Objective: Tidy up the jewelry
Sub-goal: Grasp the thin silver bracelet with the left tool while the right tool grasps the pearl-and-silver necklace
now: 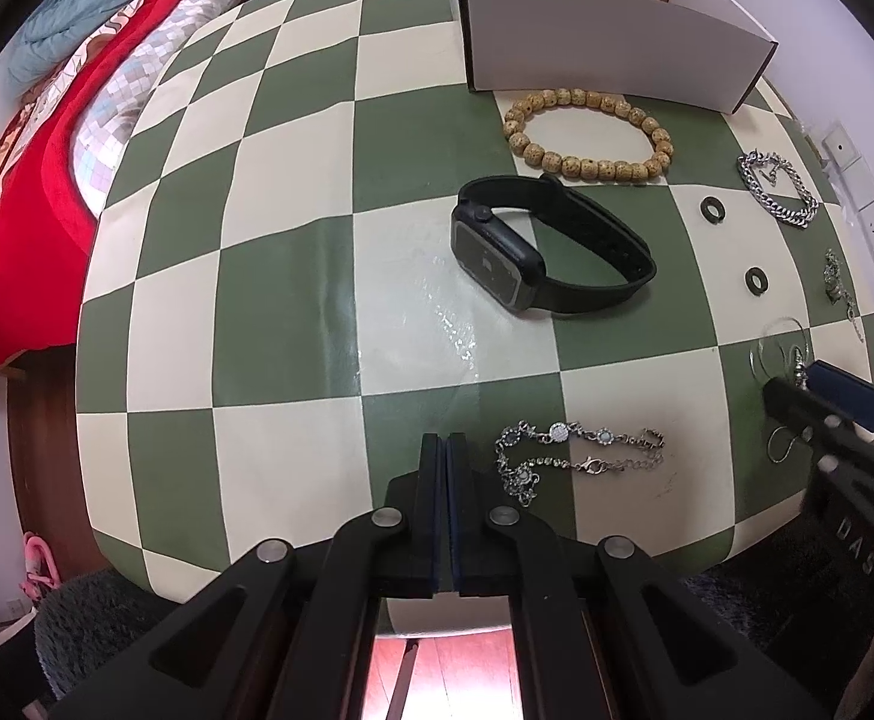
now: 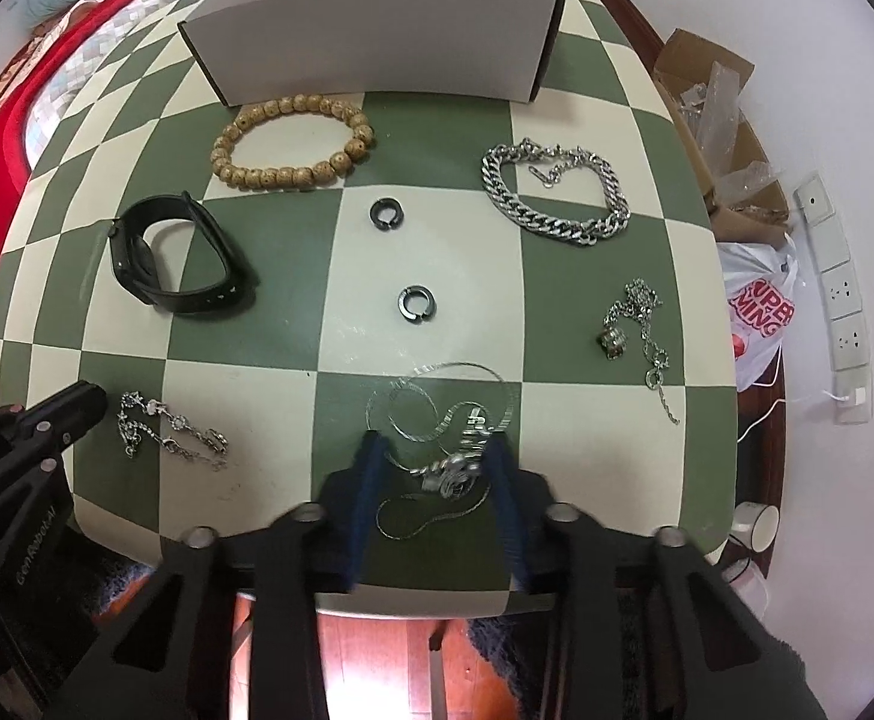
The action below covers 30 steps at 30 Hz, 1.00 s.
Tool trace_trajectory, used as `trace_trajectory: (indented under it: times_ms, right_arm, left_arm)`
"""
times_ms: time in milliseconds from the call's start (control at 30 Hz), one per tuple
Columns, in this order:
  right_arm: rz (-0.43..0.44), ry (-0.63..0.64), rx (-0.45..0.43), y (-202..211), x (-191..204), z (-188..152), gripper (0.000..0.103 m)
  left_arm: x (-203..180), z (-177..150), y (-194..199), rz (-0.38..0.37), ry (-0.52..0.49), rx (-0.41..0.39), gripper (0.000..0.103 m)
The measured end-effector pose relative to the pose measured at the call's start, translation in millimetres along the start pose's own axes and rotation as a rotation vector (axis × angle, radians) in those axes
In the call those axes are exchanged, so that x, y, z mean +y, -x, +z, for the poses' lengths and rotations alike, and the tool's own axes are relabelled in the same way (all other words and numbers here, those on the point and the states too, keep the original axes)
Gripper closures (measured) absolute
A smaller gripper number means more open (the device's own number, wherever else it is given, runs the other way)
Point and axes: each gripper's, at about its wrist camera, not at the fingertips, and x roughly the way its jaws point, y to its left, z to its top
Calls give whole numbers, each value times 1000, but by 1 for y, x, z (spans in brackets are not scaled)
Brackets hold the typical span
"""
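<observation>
Jewelry lies on a green and cream checked table (image 2: 425, 252). My right gripper (image 2: 434, 450) is open, its blue fingers on either side of a thin silver necklace with a pendant (image 2: 455, 468) at the near edge. My left gripper (image 1: 443, 450) is shut and empty, just left of a silver gem bracelet (image 1: 581, 456), which also shows in the right wrist view (image 2: 173, 432). Farther back lie a black smartwatch (image 1: 533, 258), a wooden bead bracelet (image 2: 293, 138), a heavy silver chain bracelet (image 2: 557, 192), two dark ear cuffs (image 2: 386, 215) (image 2: 416, 303) and a small chain with a charm (image 2: 635, 324).
An open white cardboard box (image 2: 377, 48) stands at the back of the table. A bed with red and blue bedding (image 1: 35, 138) lies to the left. A carton, a plastic bag (image 2: 761, 306) and wall sockets are on the right.
</observation>
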Motion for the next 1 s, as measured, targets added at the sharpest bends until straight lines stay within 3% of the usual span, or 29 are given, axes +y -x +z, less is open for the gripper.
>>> trace_trajectory:
  times_ms: [100, 200, 500, 600, 667, 767, 833, 867, 1000]
  right_arm:
    - [5, -6, -3, 1, -1, 0, 85]
    - [23, -24, -17, 4, -6, 1, 102]
    - [104, -120, -84, 35, -32, 2, 102]
    - [112, -123, -84, 39, -38, 7, 102]
    - [137, -143, -64, 35, -41, 7, 102]
    - [160, -162, -26, 26, -49, 5, 102]
    - [156, -157, -15, 23, -49, 2, 101]
    - [152, -164, -14, 22, -50, 0, 100]
    - [149, -186, -6, 20, -57, -5, 100]
  left_arm:
    - [0, -2, -1, -9, 7, 5, 103]
    - [6, 0, 6, -30, 32, -4, 103]
    - [39, 12, 54, -137, 96, -86, 103]
    - [44, 13, 50, -207, 100, -80, 101]
    - [34, 12, 36, -207, 64, -44, 99]
    - [13, 7, 20, -187, 26, 1, 82]
    - [4, 5, 12, -176, -5, 7, 42]
    - [0, 6, 10, -174, -14, 10, 34]
    - [-15, 7, 1, -127, -50, 17, 31]
